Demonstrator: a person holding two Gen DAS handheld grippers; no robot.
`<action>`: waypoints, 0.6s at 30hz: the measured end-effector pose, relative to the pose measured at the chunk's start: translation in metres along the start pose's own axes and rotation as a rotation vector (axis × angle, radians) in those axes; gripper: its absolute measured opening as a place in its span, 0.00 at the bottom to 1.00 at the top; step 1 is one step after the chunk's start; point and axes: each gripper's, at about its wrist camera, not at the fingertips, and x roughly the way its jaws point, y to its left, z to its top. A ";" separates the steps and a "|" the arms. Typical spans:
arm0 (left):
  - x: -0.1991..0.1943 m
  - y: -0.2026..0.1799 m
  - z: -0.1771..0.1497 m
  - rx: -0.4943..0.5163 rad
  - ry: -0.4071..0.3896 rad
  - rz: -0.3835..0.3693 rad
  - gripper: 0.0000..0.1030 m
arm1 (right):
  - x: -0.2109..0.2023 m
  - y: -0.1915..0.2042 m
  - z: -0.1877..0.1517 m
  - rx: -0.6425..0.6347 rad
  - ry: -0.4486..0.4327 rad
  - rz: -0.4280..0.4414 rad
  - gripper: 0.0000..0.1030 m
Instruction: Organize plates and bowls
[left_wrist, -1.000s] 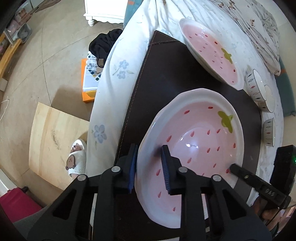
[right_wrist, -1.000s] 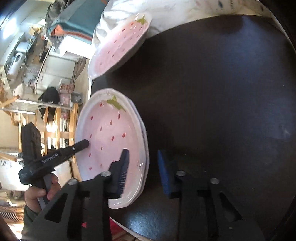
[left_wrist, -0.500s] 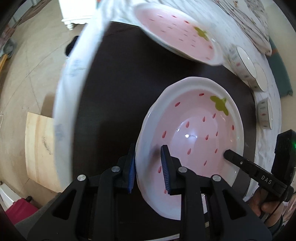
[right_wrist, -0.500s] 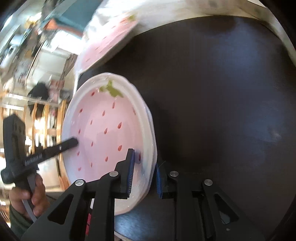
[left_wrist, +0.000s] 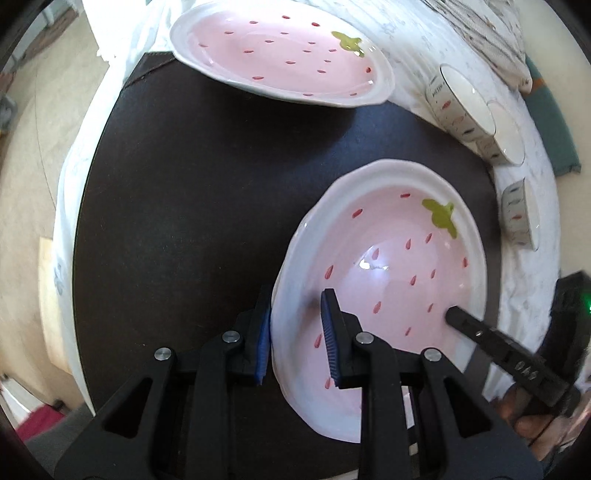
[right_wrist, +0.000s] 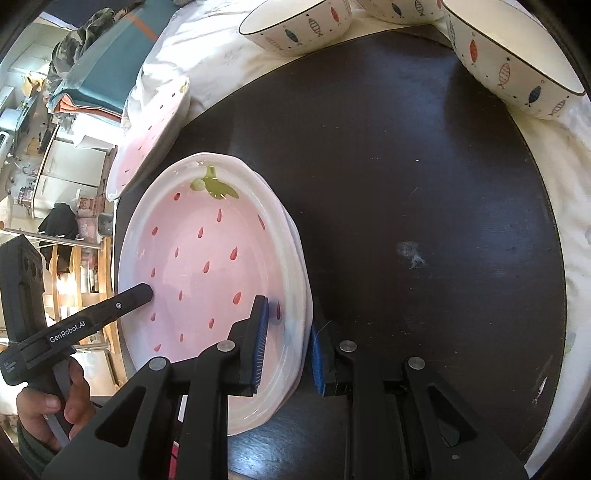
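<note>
A pink strawberry-pattern plate (left_wrist: 388, 266) is gripped from two sides over a dark round mat (left_wrist: 203, 184). My left gripper (left_wrist: 295, 306) is shut on its near rim, one pad inside and one outside. In the right wrist view the same plate (right_wrist: 207, 258) shows a double rim, like two stacked plates. My right gripper (right_wrist: 288, 321) is shut on the opposite rim. A second strawberry plate (left_wrist: 280, 55) lies at the mat's far edge, partly on white cloth.
Three fish-pattern bowls (left_wrist: 461, 99) (left_wrist: 502, 136) (left_wrist: 521, 218) stand on the white cloth along the mat's right side; in the right wrist view two of the bowls (right_wrist: 295, 22) (right_wrist: 517, 59) border the mat (right_wrist: 406, 166). A hand (right_wrist: 48, 402) holds the left gripper's handle.
The right gripper's jaws have closed onto the plate's rim. Both grippers and the plate have shifted across the mat, nearer to the second plate and the bowls.
</note>
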 end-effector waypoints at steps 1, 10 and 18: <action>0.000 0.000 0.000 0.004 -0.006 -0.002 0.21 | 0.000 0.001 0.001 -0.001 -0.001 -0.007 0.23; -0.019 -0.012 -0.010 0.123 -0.086 0.103 0.35 | -0.022 0.033 -0.006 -0.132 -0.118 -0.191 0.73; -0.054 -0.010 -0.025 0.184 -0.261 0.287 0.58 | -0.053 0.063 -0.019 -0.222 -0.291 -0.179 1.00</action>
